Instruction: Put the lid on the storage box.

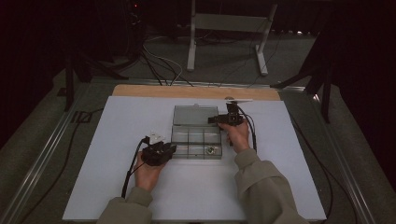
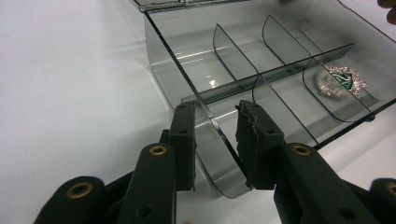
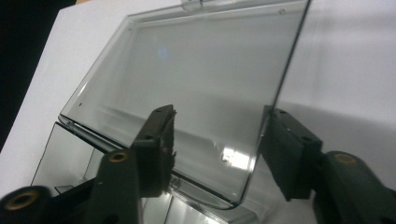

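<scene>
The clear plastic box sits near the middle of the white tabletop, its lid swung open and lying back on the far side. It is smoky, see-through plastic with rounded corners and thin curved dividers that split the tray into small compartments. In one compartment on the tray's near right lies a small glittering trinket, silvery with a green middle (too small for me to name it better). I can read no label or writing on the box.

My left claw is at the tray's near left corner, partly open, with one jaw outside the wall and the other inside it. The corner wall stands in the gap, and I cannot tell whether the pads press on it.

My right claw is over at the lid's right side, about half open. The lid's edge and rounded corner stand between the jaws, the right pad sits just beside that edge and the left pad hangs over the clear panel. No firm grip shows here.

The tabletop is smooth and matte, with a strip of bare wood along its far edge.
</scene>
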{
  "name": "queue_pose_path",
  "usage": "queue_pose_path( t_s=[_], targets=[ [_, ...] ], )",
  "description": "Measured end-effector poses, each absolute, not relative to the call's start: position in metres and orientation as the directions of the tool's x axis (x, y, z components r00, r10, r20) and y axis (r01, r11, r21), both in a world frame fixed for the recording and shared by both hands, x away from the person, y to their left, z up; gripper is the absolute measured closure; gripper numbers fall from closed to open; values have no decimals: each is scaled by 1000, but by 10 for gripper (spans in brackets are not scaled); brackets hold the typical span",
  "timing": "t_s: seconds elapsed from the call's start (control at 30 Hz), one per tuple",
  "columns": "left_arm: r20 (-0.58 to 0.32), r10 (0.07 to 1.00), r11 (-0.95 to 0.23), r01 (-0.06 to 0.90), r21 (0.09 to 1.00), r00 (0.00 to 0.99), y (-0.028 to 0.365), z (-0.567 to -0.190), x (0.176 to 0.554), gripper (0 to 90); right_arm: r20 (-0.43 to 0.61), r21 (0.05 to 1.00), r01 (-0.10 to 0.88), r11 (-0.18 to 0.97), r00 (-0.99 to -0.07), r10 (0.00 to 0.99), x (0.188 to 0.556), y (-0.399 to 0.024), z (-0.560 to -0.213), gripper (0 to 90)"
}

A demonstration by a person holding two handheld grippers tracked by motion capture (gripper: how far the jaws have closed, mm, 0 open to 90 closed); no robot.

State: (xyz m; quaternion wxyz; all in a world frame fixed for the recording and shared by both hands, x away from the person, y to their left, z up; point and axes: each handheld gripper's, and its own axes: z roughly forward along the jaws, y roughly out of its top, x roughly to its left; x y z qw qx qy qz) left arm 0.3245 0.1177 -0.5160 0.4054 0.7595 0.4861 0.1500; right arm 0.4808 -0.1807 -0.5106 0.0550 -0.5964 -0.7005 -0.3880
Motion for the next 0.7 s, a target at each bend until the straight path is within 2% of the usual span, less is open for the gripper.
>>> queue_pose_path(
  t_s=[0.4, 0.7],
  targets=[
    [-160, 864, -202, 619, 759, 478, 116, -515, 324, 694, 474, 576, 817, 13, -347, 809, 475, -184, -498, 614],
    [-160, 866, -199, 620, 759, 473, 116, -515, 325, 694, 368, 657, 747, 100, -434, 822, 465, -184, -488, 681]
  ],
)
